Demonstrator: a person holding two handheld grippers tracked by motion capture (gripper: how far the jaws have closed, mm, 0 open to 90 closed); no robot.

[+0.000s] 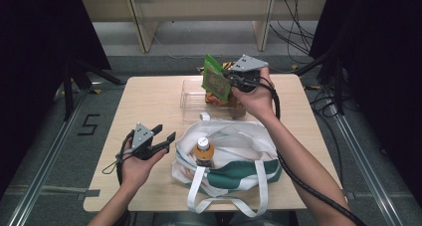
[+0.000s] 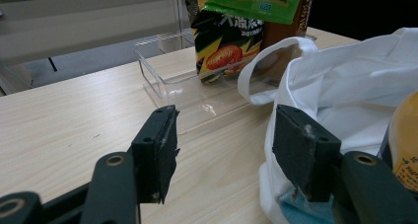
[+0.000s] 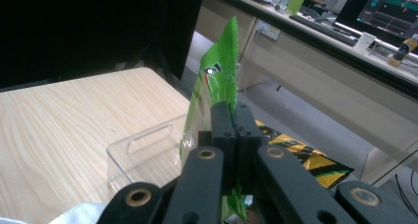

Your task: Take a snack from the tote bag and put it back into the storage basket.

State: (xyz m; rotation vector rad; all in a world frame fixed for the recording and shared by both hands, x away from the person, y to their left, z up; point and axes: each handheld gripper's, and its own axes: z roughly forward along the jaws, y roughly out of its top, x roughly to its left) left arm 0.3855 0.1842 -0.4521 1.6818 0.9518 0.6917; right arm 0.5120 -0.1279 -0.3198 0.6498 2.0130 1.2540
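Observation:
My right gripper (image 1: pixel 230 78) is shut on a green snack packet (image 1: pixel 216 79), held in the air over the clear plastic bin (image 1: pixel 191 104) at the table's far side. In the right gripper view the packet (image 3: pixel 218 81) stands edge-on, pinched between the closed jaws of my right gripper (image 3: pixel 230 116). A black and yellow snack bag (image 2: pixel 224 41) stands in the bin (image 2: pixel 167 78). My left gripper (image 1: pixel 165 139) rests open just left of the white and green tote bag (image 1: pixel 234 159); nothing lies between its jaws (image 2: pixel 224 152). An orange drink bottle (image 1: pixel 203 152) stands upright inside the tote.
The tote's white handles (image 1: pixel 226 206) hang over the near table edge. A small white object (image 1: pixel 204 116) lies between bin and tote. Bare wood (image 1: pixel 144 101) stretches across the left half of the table. Cables (image 1: pixel 298 32) trail on the floor beyond the far edge.

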